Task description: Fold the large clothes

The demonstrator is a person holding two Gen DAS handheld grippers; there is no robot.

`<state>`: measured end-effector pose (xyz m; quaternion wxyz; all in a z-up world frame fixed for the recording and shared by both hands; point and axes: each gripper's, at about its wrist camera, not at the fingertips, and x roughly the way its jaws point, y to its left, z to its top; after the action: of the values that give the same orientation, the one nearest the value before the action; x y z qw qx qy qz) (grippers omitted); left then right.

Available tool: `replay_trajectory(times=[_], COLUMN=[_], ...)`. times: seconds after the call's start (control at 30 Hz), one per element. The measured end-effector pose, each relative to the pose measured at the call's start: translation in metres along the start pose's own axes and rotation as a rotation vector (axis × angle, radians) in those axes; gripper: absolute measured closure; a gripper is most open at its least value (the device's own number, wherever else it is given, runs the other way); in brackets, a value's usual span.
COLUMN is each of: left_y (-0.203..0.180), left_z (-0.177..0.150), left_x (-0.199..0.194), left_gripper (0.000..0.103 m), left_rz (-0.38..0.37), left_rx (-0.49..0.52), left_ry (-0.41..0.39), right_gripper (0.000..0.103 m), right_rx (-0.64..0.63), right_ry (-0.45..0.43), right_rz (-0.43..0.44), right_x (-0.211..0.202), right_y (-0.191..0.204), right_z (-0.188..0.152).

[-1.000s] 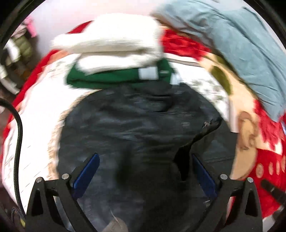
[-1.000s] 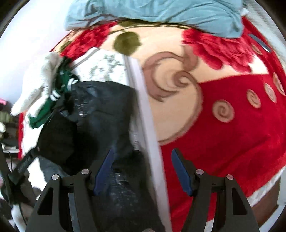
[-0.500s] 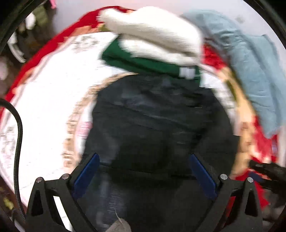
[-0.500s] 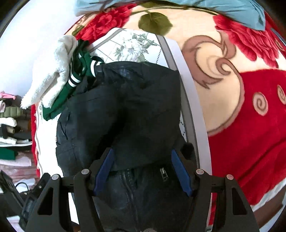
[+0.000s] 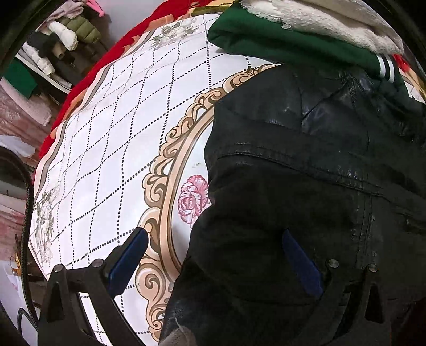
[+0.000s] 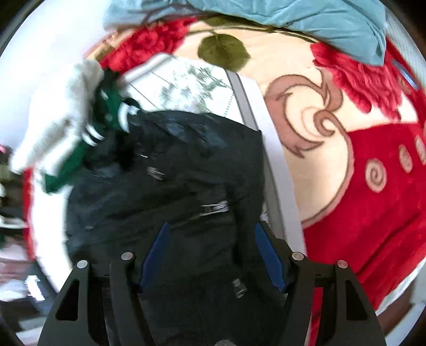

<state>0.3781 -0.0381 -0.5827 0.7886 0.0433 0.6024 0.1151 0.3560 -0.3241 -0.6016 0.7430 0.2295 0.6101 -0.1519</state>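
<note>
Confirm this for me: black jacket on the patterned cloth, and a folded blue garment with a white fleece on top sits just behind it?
Not quite. The folded garment behind the black jacket is green, with white stripes at its cuff, not blue. The left wrist view shows it clearly. The rest holds: the jacket lies on the patterned cloth, and the white fleece sits on top of the green garment.

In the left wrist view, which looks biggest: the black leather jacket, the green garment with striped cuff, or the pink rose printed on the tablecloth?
1. Black leather jacket, though nearness inflates it.
2. Green garment with striped cuff, partly covered.
3. Pink printed rose.
</note>
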Motion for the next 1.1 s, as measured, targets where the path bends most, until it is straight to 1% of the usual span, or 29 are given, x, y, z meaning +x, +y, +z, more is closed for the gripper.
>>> replay_trajectory(times=[0.03,0.07,0.1,0.13,0.17,0.2,0.27,0.33,0.4,0.47,0.53,0.57,0.6,0.7,0.73,0.8,0.87,0.9,0.97,1.03,1.1], left_y=[-0.001,0.0,0.001,0.003,0.004,0.003,0.001,-0.004,-0.007,-0.01,-0.011,-0.011,-0.009,-0.02,-0.029,-0.046,-0.07,-0.083,-0.117,-0.152,-0.189], left_z=[0.0,-0.002,-0.002,-0.002,-0.003,-0.002,-0.003,-0.006,-0.012,-0.019,-0.029,-0.032,-0.036,-0.059,-0.072,-0.092,-0.115,-0.127,-0.151,-0.171,-0.191], left_x=[0.0,-0.001,-0.002,-0.005,-0.01,-0.012,-0.018,-0.03,-0.044,-0.058,-0.076,-0.083,-0.089,-0.116,-0.129,-0.147,-0.164,-0.171,-0.186,-0.197,-0.205], left_gripper=[0.0,0.0,0.0,0.0,0.0,0.0,0.0,0.0,0.0,0.0,0.0,0.0,0.0,0.0,0.0,0.0,0.0,0.0,0.0,0.0,0.0], left_rz=[-0.003,-0.006,-0.007,-0.006,-0.003,0.003,0.029,0.075,0.12,0.163,0.199,0.217,0.233,0.301,0.337,0.384,0.423,0.44,0.47,0.51,0.527], left_rx=[-0.008,-0.02,-0.027,-0.032,-0.034,-0.032,-0.02,-0.008,-0.005,-0.013,-0.036,-0.046,-0.059,-0.102,-0.119,-0.15,-0.185,-0.201,-0.22,-0.226,-0.222], left_ry=[0.001,0.004,0.007,0.01,0.011,0.009,-0.005,-0.028,-0.059,-0.08,-0.095,-0.097,-0.099,-0.097,-0.092,-0.072,-0.039,-0.025,0.002,0.015,0.026], right_gripper=[0.034,0.034,0.036,0.043,0.063,0.073,0.076,0.077,0.076,0.074,0.068,0.062,0.058,0.056,0.056,0.053,0.052,0.052,0.052,0.052,0.052], right_rx=[-0.021,-0.026,-0.021,-0.015,-0.007,0.002,0.013,-0.021,-0.117,-0.182,-0.272,-0.317,-0.356,-0.45,-0.47,-0.516,-0.556,-0.572,-0.609,-0.664,-0.705], right_ry=[0.043,0.075,0.133,0.165,0.184,0.186,0.19,0.195,0.191,0.177,0.137,0.11,0.086,0.019,0.004,-0.022,-0.005,0.022,0.043,0.038,0.034], right_rz=[-0.042,-0.048,-0.045,-0.041,-0.042,-0.064,-0.066,-0.078,-0.094,-0.089,-0.099,-0.103,-0.103,-0.101,-0.098,-0.092,-0.078,-0.063,-0.048,-0.054,-0.061], right_x=[0.018,0.03,0.051,0.062,0.073,0.078,0.079,0.076,0.065,0.05,0.027,0.013,0.0,-0.034,-0.04,-0.053,-0.054,-0.054,-0.056,-0.059,-0.061], right_y=[0.001,0.001,-0.002,-0.005,-0.009,-0.013,-0.017,-0.014,-0.005,-0.004,-0.008,-0.012,-0.017,-0.038,-0.045,-0.062,-0.076,-0.087,-0.098,-0.108,-0.119], right_z=[0.001,0.0,-0.001,-0.001,-0.002,0.0,0.005,0.007,0.007,0.006,0.005,0.007,0.008,0.016,0.018,0.031,0.041,0.046,0.053,0.058,0.068])
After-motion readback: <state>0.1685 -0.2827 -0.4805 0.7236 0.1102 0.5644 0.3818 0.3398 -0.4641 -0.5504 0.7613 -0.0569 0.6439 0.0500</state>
